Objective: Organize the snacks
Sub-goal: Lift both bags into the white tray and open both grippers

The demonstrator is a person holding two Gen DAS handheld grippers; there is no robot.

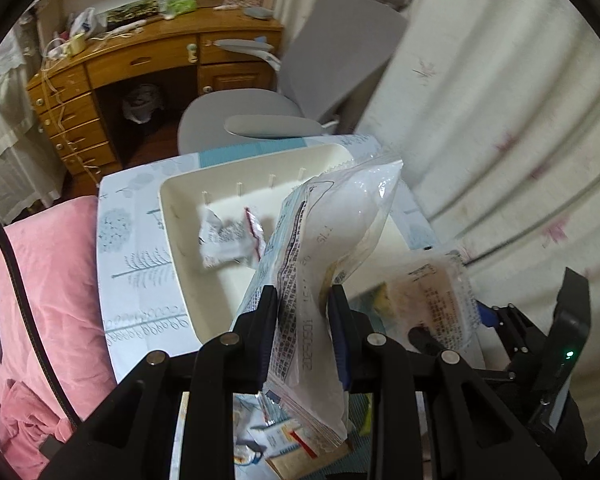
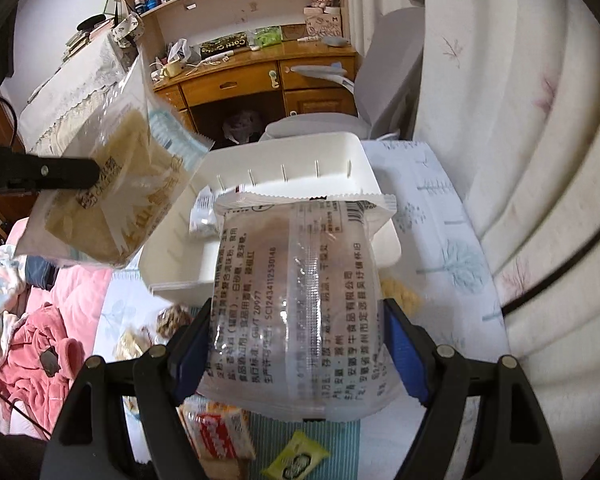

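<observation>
My left gripper [image 1: 303,320] is shut on a white and clear snack packet [image 1: 332,232] with blue print, held upright above the near edge of a white bin [image 1: 172,216]. One small white packet [image 1: 224,240] lies inside the bin. My right gripper [image 2: 298,328] is shut on a wide clear packet [image 2: 300,280] covered in printed text, held just in front of the bin [image 2: 364,160]. In the right wrist view the left-hand packet [image 2: 112,208] shows pale yellow cake inside. Both packets are lifted off the table.
Loose snacks lie on the patterned tablecloth [image 2: 440,220] below: an orange-red packet [image 2: 220,440] and a yellow-green candy [image 2: 296,460]. Pink bedding [image 1: 48,264] is on the left, a curtain [image 1: 500,100] on the right. A grey chair [image 1: 284,112] and a wooden desk [image 1: 140,64] stand beyond.
</observation>
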